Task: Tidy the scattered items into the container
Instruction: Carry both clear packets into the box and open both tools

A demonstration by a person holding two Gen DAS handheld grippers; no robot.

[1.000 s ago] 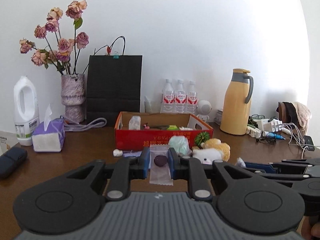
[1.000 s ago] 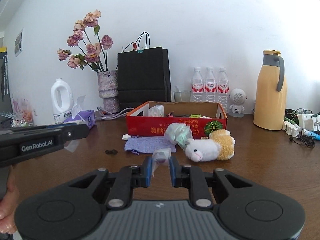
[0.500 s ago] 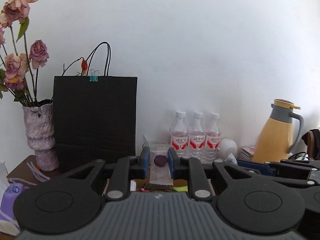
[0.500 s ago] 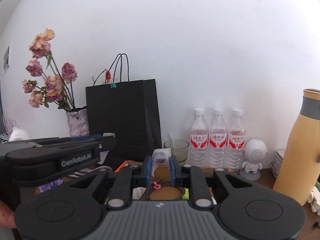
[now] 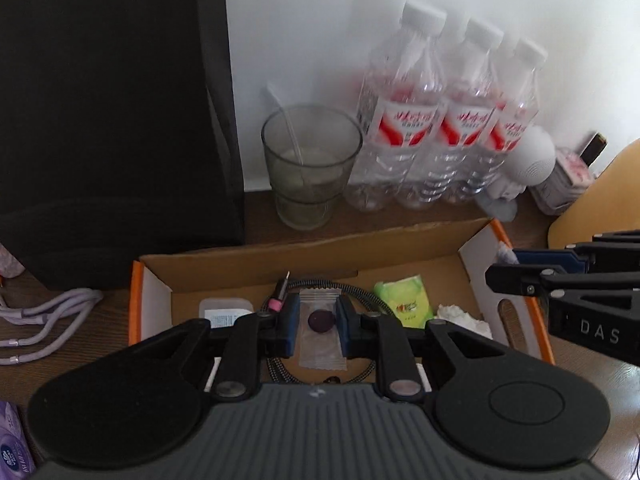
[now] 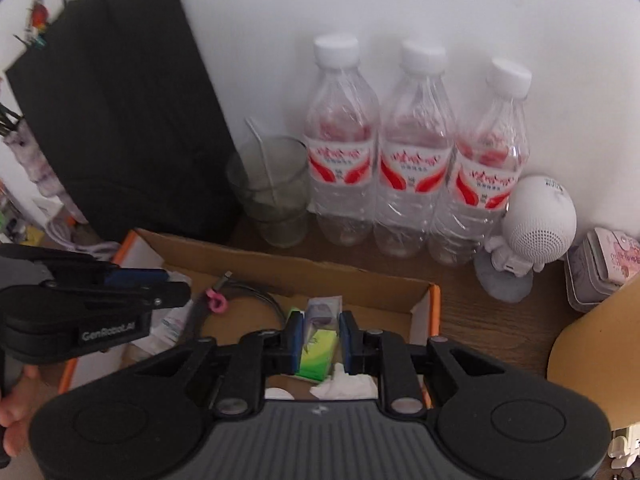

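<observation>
Cardboard box (image 5: 312, 258): open, directly below both sets of fingers
Braided cable (image 5: 360, 292): coiled in the box, beneath the left fingers
Green packet (image 5: 404, 300): in the box, right of the left fingers
Left gripper (image 5: 318, 322): narrow, pinching a clear sachet (image 5: 320, 340) with a dark round piece
Right gripper (image 6: 322, 330): nearly closed, clamping a small clear packet (image 6: 322, 312)

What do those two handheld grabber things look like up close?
Both match: a black plastic body with a ribbed grey centre panel, two round black discs at the sides, silver pivot pins, and two black fingers tipped with blue pads. The left gripper shows "GenRobot.AI" in white on its side; the right gripper shows "DAS". No cables or sleeves show.
</observation>
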